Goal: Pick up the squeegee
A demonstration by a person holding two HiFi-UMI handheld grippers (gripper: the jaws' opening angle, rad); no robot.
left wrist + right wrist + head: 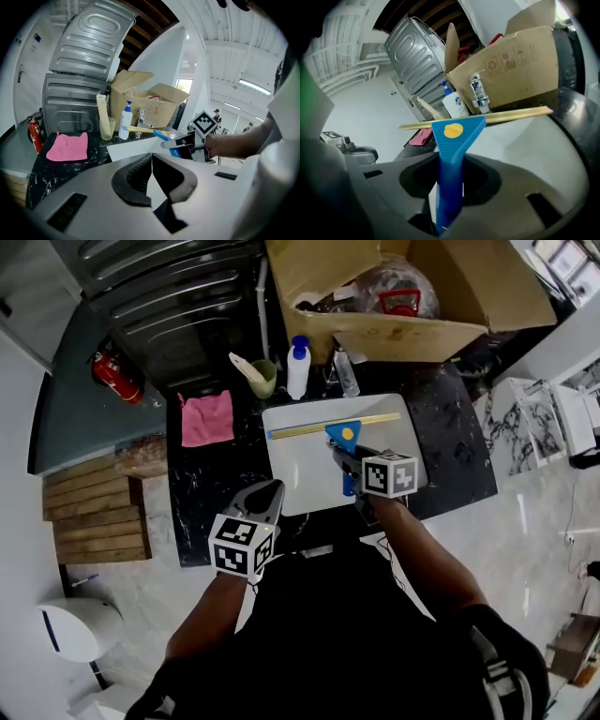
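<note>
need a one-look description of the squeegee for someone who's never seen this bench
Find the big cardboard box at the back of the dark counter; a white board lies in front of it. Over that board the right claw is shut on the squeegee. It is the only T-shaped tool there: blue handle, round yellow spot, long pale-yellow blade.

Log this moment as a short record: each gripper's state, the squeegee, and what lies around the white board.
right gripper: shut on the blue handle of the squeegee
squeegee: held over the white board, long pale blade pointing away from the person
left gripper: jaws together, nothing between them, off the board's near left corner
beyond the board: pink cloth, green cup, white bottle, cardboard box
task state: squeegee gripped
</note>
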